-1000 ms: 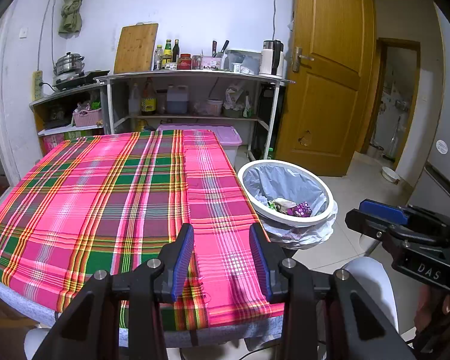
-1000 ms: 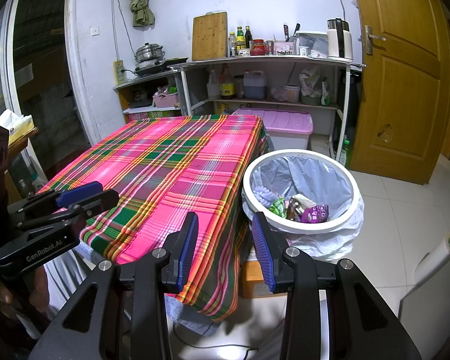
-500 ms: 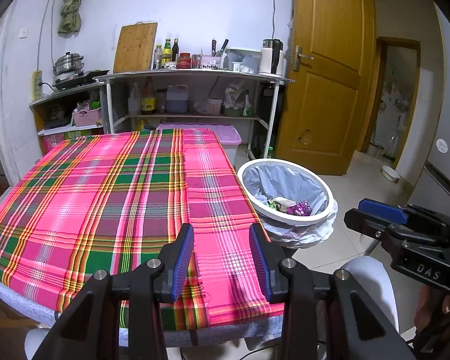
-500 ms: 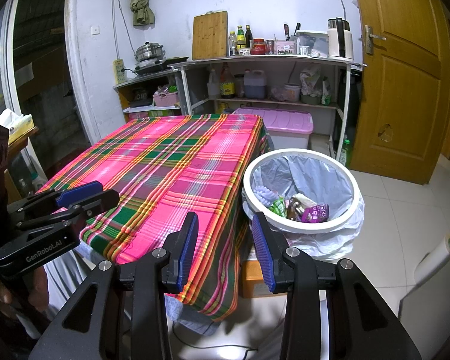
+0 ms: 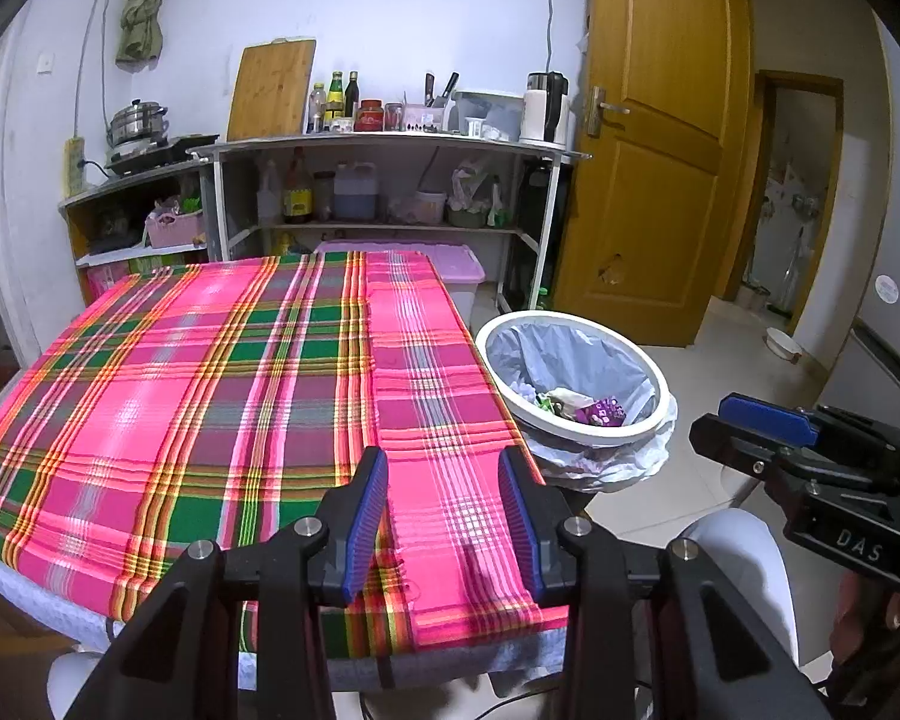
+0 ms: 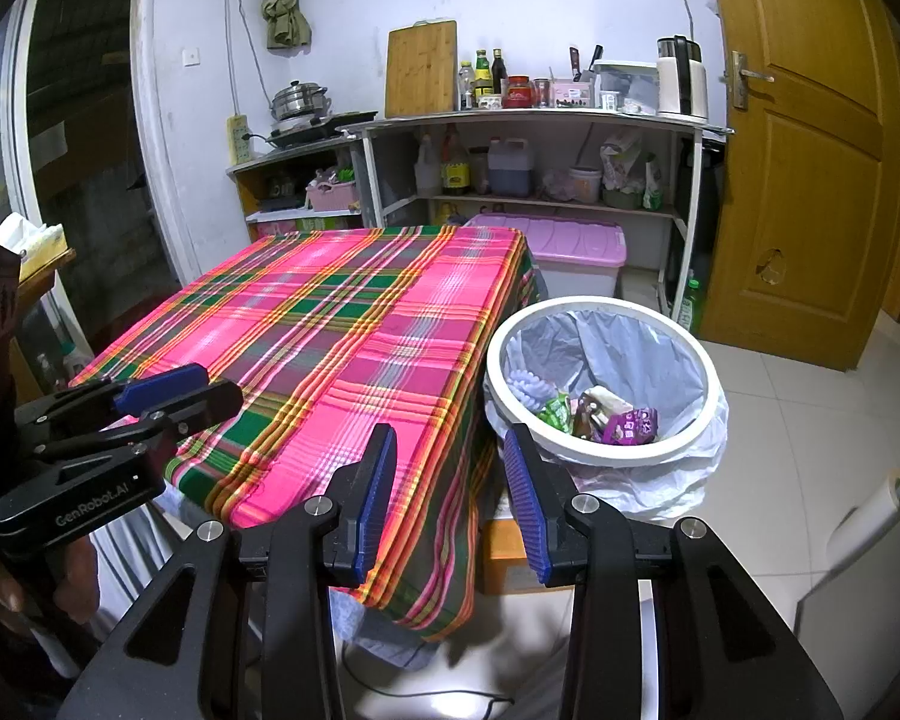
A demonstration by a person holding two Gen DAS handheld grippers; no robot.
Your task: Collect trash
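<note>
Left gripper (image 5: 444, 516), right gripper (image 6: 450, 495): jaws parted, empty, lower centre. Pink plaid tablecloth (image 5: 222, 396): no litter visible. White lined bin (image 6: 606, 384), centre right: holds wrappers; collection apparently finished.

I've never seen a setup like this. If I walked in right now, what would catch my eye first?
Probably the bright pink and green plaid tablecloth that covers the whole table in the middle of the room. Next, the white trash bin on the floor right beside the table's edge, lined with a pale bag and holding colourful wrappers. Nearest to you, the left gripper and right gripper stand open with nothing between their blue pads.
</note>
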